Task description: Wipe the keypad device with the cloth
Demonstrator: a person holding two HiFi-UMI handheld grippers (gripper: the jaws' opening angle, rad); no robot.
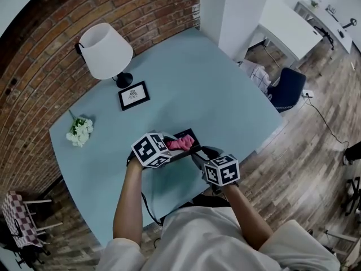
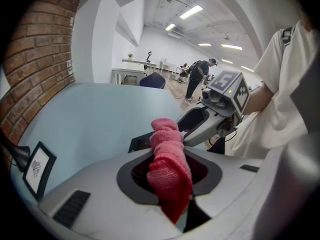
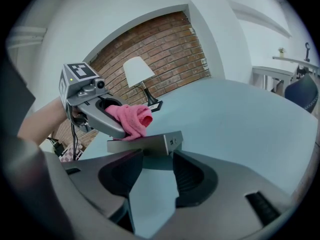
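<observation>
The keypad device sits between the jaws of the right gripper, which grip its near edge, over the near part of the blue table. The pink cloth touches the top of the device. The left gripper has its jaws closed on this cloth. A lamp stands at the far side.
</observation>
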